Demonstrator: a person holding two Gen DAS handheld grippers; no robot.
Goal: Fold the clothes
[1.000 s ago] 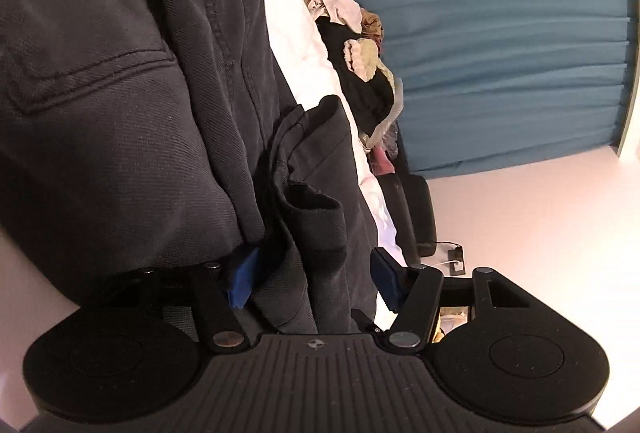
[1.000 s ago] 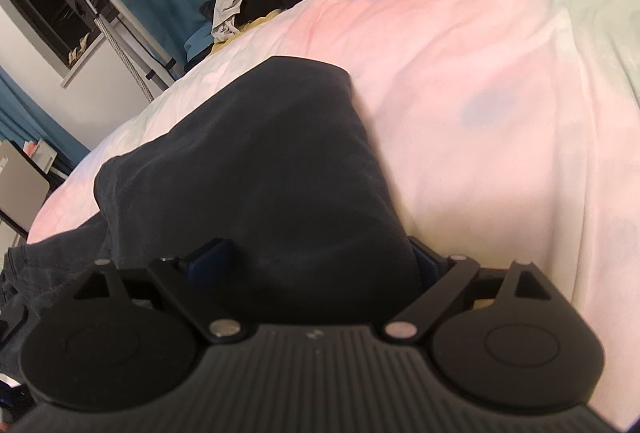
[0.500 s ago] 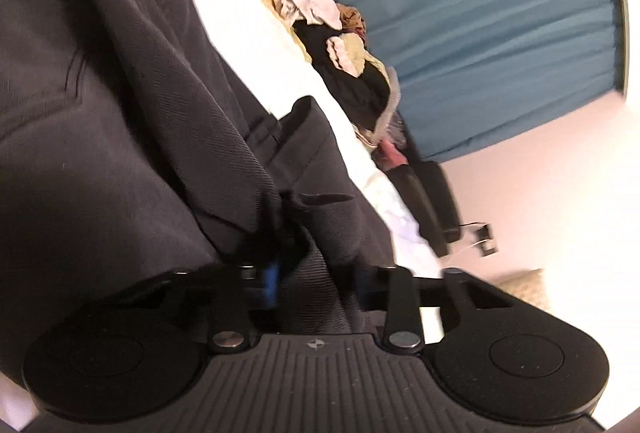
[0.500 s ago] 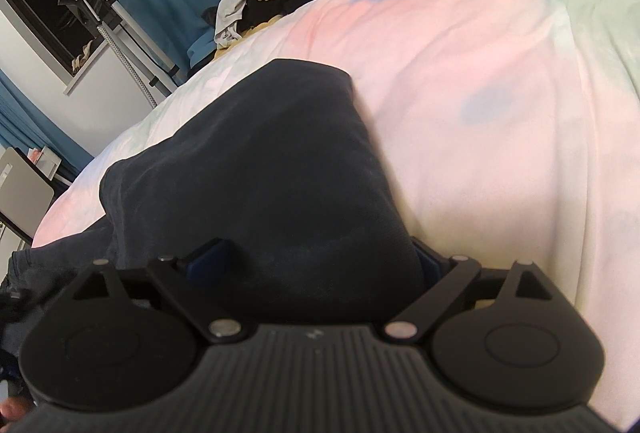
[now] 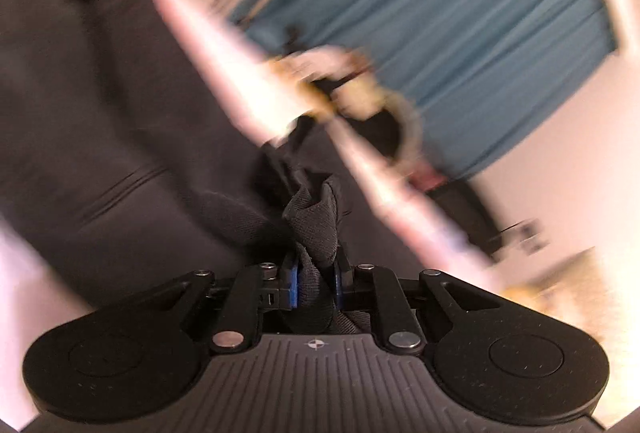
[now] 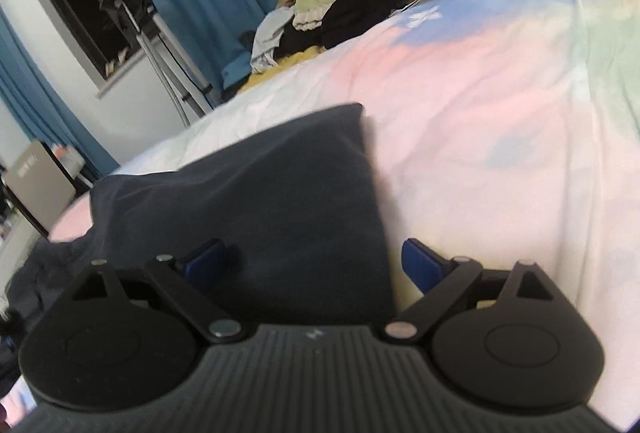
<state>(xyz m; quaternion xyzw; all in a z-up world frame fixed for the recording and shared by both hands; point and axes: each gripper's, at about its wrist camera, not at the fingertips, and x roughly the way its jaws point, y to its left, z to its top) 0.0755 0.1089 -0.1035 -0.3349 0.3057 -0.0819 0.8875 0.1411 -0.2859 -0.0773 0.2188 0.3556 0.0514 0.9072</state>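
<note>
- Risk first: the left gripper pinches only a small bunched fold of the dark trousers, so a quick lift could tear it free, I'd judge.
- Left fingers nearly together and closing, cloth squeezed between the blue pads.
- Right gripper wide open; the trouser leg lies between its fingers, neither pad pressing.
- Trousers sprawl across the bed; unfolded clothes pile at twelve o'clock.

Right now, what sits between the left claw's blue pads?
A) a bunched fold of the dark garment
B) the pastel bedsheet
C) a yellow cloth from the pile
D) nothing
A: in the left wrist view the left claw is closing, with a bunched fold of the dark garment between its pads.
</note>
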